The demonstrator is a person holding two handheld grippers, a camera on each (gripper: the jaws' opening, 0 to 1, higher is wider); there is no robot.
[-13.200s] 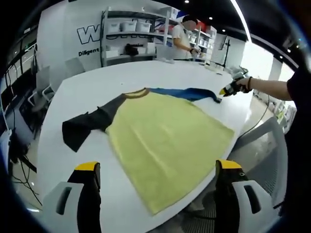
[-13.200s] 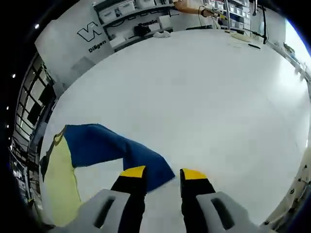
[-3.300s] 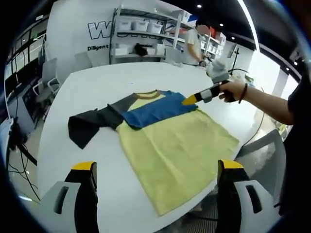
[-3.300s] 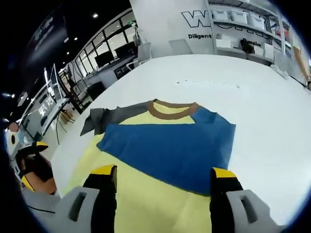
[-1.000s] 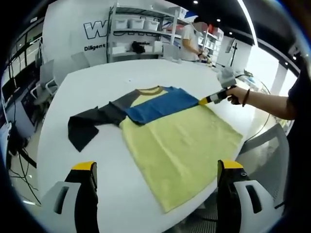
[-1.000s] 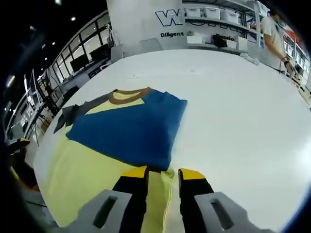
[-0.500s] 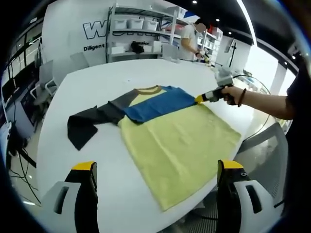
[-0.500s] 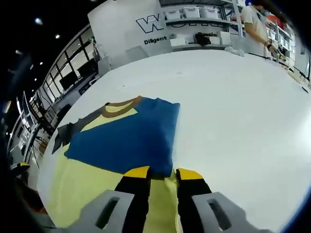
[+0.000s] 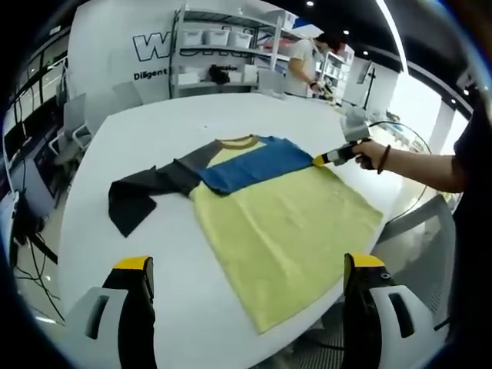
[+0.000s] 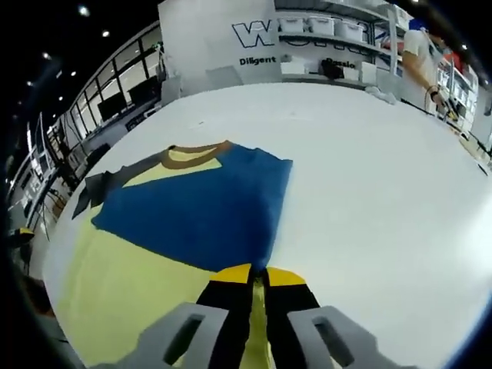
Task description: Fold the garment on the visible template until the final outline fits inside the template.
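A T-shirt lies flat on the white table (image 9: 138,131), its yellow body (image 9: 284,223) reaching the near edge. Its blue sleeve (image 9: 254,163) is folded across the chest under the brown collar (image 9: 237,142). The dark grey sleeve (image 9: 138,196) stretches out to the left. My left gripper (image 9: 247,263) hovers open above the hem. A hand holds my right gripper (image 9: 317,161) at the shirt's right side. In the right gripper view, that gripper (image 10: 259,275) is shut on the yellow edge just below the blue sleeve (image 10: 207,207).
Shelves (image 9: 223,54) with white bins and a standing person (image 9: 304,65) are beyond the table's far side. Chairs (image 9: 73,123) stand to the left. Bare tabletop (image 10: 369,169) spreads to the right of the shirt. The table's edge runs close under the hem.
The blue sleeve, stretched out 13 seconds ago, now lies folded over the chest. In the last half second the right gripper's jaws closed on the shirt's yellow edge. The left gripper stayed open.
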